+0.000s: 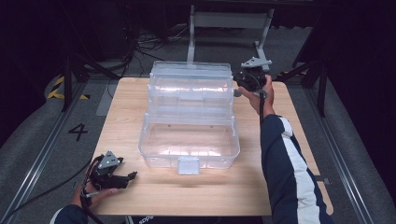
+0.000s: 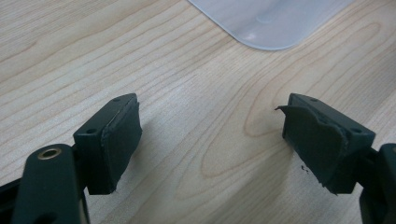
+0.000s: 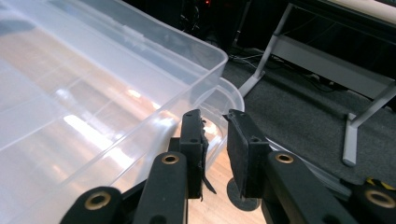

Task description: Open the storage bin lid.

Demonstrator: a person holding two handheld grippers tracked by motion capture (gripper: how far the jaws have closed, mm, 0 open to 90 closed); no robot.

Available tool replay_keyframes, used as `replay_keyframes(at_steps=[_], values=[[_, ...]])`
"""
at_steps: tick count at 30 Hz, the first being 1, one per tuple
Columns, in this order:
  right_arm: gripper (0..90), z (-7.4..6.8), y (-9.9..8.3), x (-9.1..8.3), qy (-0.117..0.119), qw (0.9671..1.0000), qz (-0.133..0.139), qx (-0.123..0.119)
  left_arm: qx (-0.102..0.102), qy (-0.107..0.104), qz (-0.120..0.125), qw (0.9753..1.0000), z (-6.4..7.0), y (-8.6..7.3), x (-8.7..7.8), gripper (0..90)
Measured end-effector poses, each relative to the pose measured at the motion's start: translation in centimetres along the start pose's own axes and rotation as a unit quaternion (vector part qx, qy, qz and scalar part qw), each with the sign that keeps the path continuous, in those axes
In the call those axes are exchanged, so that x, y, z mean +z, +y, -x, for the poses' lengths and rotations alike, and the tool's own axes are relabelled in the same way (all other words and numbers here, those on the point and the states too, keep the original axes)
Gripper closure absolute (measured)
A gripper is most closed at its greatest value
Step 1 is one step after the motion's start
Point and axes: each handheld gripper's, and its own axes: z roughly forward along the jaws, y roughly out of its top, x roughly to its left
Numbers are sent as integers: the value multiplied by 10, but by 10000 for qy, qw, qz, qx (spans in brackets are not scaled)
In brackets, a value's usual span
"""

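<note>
A clear plastic box with tiered fold-out trays stands open at the middle of the table, its latch tab facing the person. The right gripper, jaws narrowed to a slim gap and holding nothing, is at the box's far right corner beside the upper tray rim; the left gripper, jaws wide and empty, rests on the table's near left corner. The table is pale wood; around it lie grey carpet, cables and a metal stand in a dark room.
</note>
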Motion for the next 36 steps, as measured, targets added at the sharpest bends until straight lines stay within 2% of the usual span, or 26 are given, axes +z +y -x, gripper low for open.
replay_keyframes(at_steps=[9,17,25,36], values=[[756,1,-11,-15,11,9999,-93,-62,-52,4,-2,10000,1,-1,0,200],[752,1,-26,-39,65,9997,-134,-214,-28,-10,-2,10000,0,0,0,199],[762,-4,-39,-59,177,9984,-276,-450,-26,-9,-4,10000,0,0,0,198],[759,-12,-51,-81,303,9973,-319,-596,-58,5,-8,10000,1,-1,0,198]])
